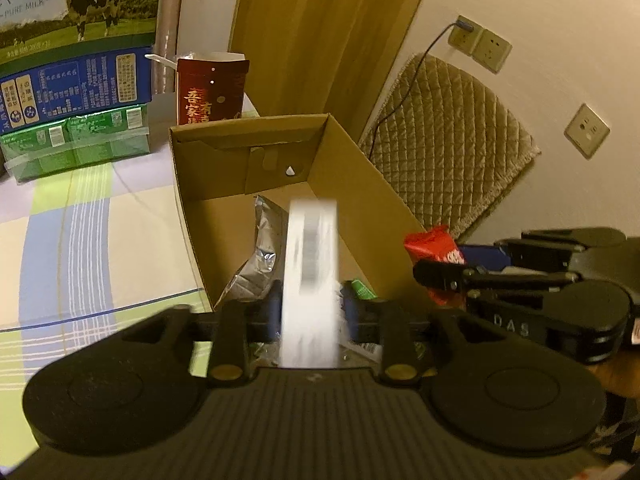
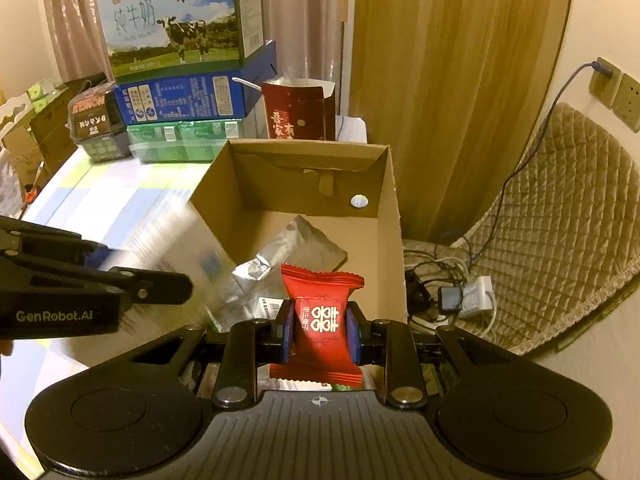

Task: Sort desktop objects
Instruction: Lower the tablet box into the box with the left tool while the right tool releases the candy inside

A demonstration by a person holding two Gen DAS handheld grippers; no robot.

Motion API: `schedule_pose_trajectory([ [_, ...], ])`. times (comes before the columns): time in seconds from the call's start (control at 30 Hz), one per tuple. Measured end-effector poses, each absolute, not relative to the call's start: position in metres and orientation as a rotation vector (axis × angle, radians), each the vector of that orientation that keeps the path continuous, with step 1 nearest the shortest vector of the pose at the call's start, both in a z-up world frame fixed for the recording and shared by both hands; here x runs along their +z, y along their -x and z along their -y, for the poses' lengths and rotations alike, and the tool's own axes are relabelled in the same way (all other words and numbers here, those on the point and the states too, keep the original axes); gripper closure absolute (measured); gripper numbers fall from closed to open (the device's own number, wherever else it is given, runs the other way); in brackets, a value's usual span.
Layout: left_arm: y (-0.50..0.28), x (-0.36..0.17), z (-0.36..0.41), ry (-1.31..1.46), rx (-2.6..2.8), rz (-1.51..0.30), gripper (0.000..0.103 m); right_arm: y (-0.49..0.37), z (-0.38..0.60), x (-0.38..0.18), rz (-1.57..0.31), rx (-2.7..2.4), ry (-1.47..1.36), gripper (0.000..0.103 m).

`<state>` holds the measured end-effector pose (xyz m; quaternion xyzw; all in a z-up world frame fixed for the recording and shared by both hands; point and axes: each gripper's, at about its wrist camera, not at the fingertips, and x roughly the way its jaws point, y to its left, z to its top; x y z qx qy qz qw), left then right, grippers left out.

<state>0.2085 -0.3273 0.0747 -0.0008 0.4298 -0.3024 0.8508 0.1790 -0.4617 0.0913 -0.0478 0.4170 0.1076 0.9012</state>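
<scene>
Cardboard box (image 2: 390,216) open-topped; right tongs (image 2: 319,332) clench red candy (image 2: 320,320); left tongs (image 1: 310,312) released, white pkt (image 1: 310,264) blurred.

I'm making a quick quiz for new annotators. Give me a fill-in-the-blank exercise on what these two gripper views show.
1. The right gripper is shut on a ____ candy packet.
2. The cardboard box already has a crumpled ____ pouch lying inside.
3. The blurred white item sits between the fingers of the ____ gripper.
4. Behind the cardboard box stands a dark red carton, and the milk box beside it shows a ____.

Missing words: red; silver; left; cow
</scene>
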Motion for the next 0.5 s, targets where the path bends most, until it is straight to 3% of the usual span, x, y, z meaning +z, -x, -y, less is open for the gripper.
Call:
schedule_pose_trajectory([
  [0.5,-0.198,0.075,0.314,-0.077,-0.631,-0.875,0.068,-0.182,0.458,0.081,-0.879,0.237,0.081,0.08],
])
